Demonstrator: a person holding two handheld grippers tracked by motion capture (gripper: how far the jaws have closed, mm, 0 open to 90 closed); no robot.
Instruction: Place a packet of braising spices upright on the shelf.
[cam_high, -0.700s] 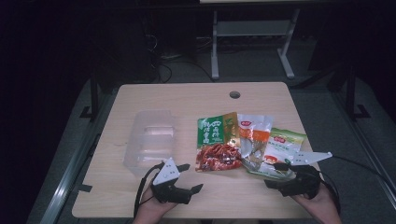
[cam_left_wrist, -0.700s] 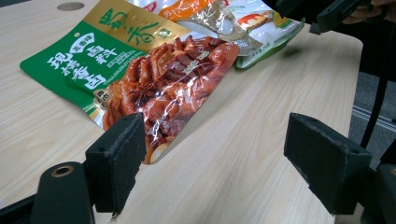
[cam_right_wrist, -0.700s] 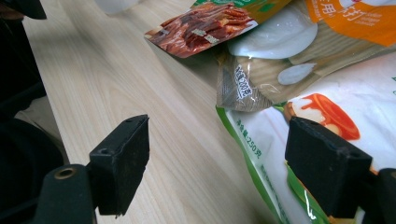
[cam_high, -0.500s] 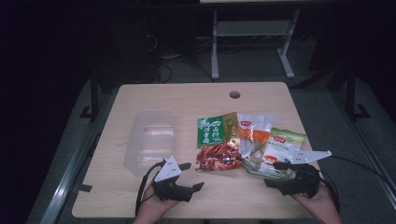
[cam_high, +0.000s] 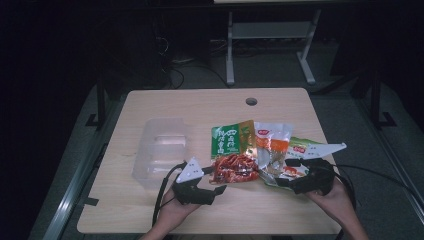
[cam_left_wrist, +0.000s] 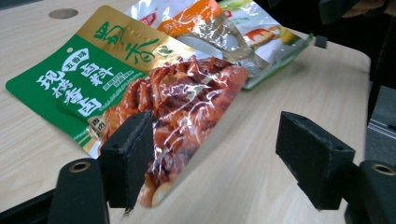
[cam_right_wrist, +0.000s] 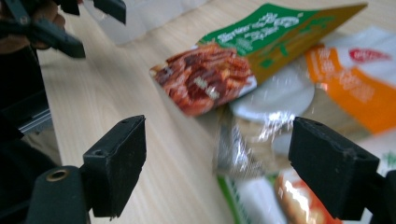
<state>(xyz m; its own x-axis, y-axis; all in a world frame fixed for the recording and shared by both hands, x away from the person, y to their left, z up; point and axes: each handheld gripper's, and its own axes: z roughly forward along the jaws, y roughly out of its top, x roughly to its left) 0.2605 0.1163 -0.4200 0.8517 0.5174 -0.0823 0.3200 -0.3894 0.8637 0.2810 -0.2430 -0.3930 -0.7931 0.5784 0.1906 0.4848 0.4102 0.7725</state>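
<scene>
1. Nearest, the left tongs (cam_left_wrist: 212, 163) stand apart, the red snack pouch (cam_left_wrist: 177, 112) just beyond their left pad.
2. Right tongs (cam_right_wrist: 217, 170) gape over the clear-windowed pouch (cam_right_wrist: 275, 126).
3. Farther off, overlapped packets risk dragging along if either closes crookedly.

clear plastic tub (cam_high: 161, 150): table's left part | table (cam_high: 200, 107): cable hole (cam_high: 251, 101) at far edge

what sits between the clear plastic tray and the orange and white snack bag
The green and gold packet of red snacks lies between the clear plastic tray and the orange and white snack bag, seen in the high view.
</scene>
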